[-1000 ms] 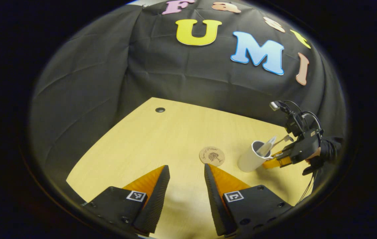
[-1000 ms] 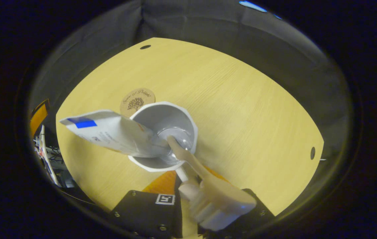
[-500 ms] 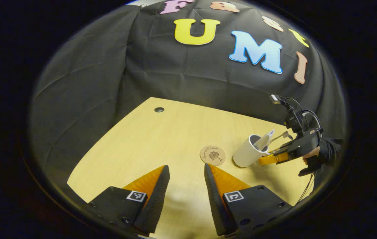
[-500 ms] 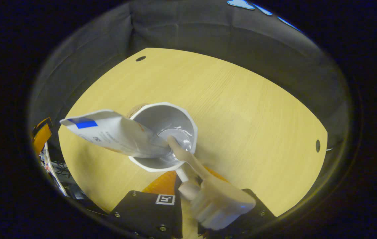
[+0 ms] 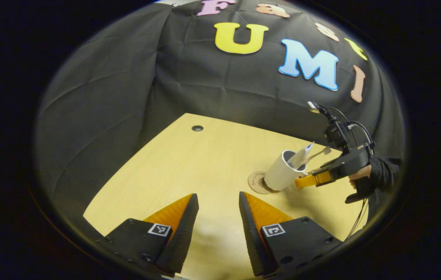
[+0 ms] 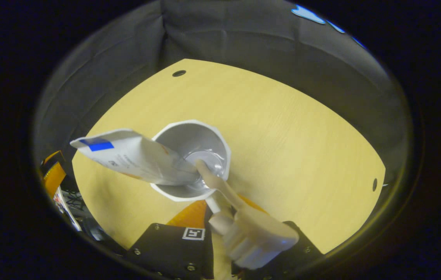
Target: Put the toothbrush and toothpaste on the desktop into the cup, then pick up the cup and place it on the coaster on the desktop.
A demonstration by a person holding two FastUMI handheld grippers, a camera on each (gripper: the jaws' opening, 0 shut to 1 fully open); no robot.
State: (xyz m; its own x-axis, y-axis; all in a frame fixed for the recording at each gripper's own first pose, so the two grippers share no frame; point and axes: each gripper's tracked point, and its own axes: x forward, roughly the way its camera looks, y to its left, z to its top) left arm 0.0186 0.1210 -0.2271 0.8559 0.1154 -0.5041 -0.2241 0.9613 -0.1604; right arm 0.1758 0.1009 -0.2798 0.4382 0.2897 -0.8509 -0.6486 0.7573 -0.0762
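In the left gripper view, a white cup (image 5: 279, 175) leans over the round wooden coaster (image 5: 255, 182) and covers its right part. I cannot tell whether they touch. The toothpaste (image 5: 301, 155) and toothbrush (image 5: 317, 154) stick out of the cup. My right gripper (image 5: 309, 181) is shut on the cup's near side. The right gripper view looks down into the cup (image 6: 204, 134). The toothpaste tube (image 6: 127, 155) leans left and the toothbrush (image 6: 253, 231) points toward the camera. There my right gripper (image 6: 220, 210) clamps the cup's handle. My left gripper (image 5: 218, 202) hovers open above the desk's near edge.
The light wooden desk (image 5: 189, 167) has cable holes (image 5: 197, 128) at the back, and two more show in the right gripper view (image 6: 178, 73) (image 6: 374, 184). Black cloth walls close in behind and at the left. A hand in a dark sleeve (image 5: 377, 175) holds the right gripper.
My right gripper has carried the cup leftward and up, from beside the coaster to over it. The coaster is now partly covered. My left gripper has barely moved.
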